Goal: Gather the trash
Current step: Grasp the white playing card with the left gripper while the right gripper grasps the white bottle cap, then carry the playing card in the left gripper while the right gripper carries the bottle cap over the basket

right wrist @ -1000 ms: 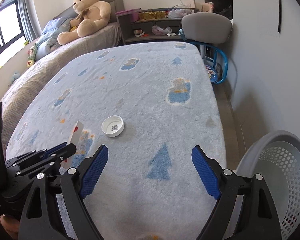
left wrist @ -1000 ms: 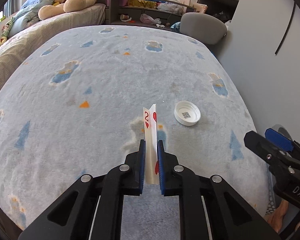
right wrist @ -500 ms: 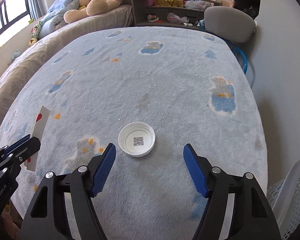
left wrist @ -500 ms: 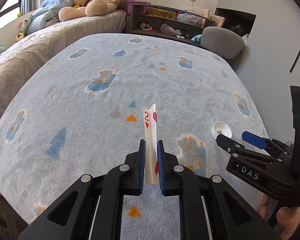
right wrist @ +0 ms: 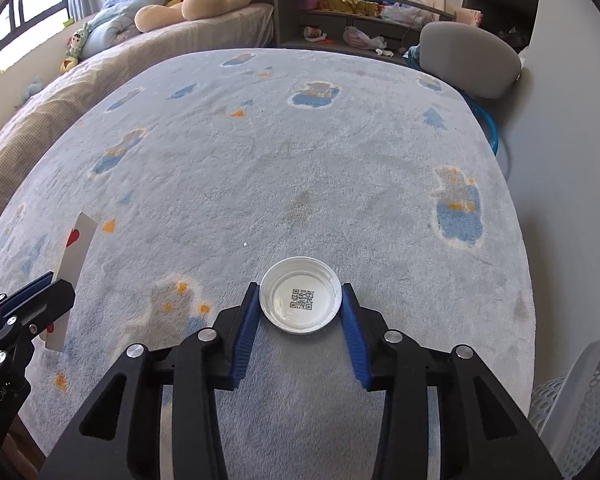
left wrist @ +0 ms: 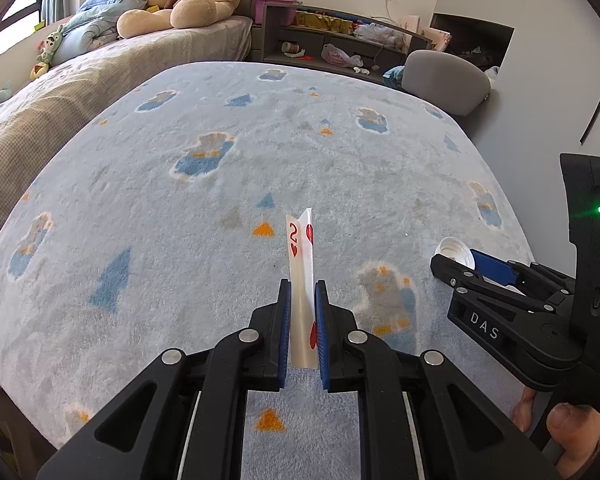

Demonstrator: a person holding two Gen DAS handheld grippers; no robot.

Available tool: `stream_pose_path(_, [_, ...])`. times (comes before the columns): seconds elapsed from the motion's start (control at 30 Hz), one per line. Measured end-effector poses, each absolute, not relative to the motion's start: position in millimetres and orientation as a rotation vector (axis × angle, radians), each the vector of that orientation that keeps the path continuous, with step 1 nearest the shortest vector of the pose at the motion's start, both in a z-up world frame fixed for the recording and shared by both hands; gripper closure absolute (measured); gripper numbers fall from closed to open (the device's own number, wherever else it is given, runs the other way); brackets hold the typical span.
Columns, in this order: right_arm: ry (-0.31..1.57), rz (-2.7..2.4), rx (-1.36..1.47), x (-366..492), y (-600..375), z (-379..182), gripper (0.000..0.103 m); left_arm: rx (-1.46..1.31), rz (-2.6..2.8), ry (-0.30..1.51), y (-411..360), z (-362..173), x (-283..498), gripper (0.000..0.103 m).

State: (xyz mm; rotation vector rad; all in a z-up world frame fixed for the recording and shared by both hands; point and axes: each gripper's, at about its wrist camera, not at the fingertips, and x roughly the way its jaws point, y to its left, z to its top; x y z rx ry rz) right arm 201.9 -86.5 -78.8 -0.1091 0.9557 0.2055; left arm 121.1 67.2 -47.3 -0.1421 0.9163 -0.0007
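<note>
The left gripper (left wrist: pixel 302 316) is squeezed on a folded playing card (left wrist: pixel 301 264) and the right gripper (right wrist: pixel 300 312) is pinched on a white lid (right wrist: pixel 300 300) lying on the blanket (right wrist: pixel 300 160), so next probably comes lifting both across open space to the basket (right wrist: pixel 580 400) at the right edge.

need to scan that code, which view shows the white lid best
The right wrist view: the white lid sits centred between the right gripper pads, open side up, code visible. The left wrist view shows only its rim behind that gripper's finger.
</note>
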Motion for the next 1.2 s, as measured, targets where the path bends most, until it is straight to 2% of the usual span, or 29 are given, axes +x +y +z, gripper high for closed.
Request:
stream_pose_path(0.37, [0.899,0.185,-0.033,138,-128,-43,0.064,-0.082,-0.062,0.888,30,-24,97,0.091])
stream_pose_path(0.67, [0.83,0.031,0.071,62,-221,-9,0.063,0.013,-0.215,0.851,-52,2,66,0.091])
stream_pose_path(1.03, [0.83,-0.236,0.191,-15,-352,-14,0.063,0.123,-0.459,0.853,-172,9,37,0.091])
stream_pose_path(1.2, [0.83,-0.289,0.228,-31,-380,-24,0.063,0.177,-0.519,0.851,-211,6,32,0.091])
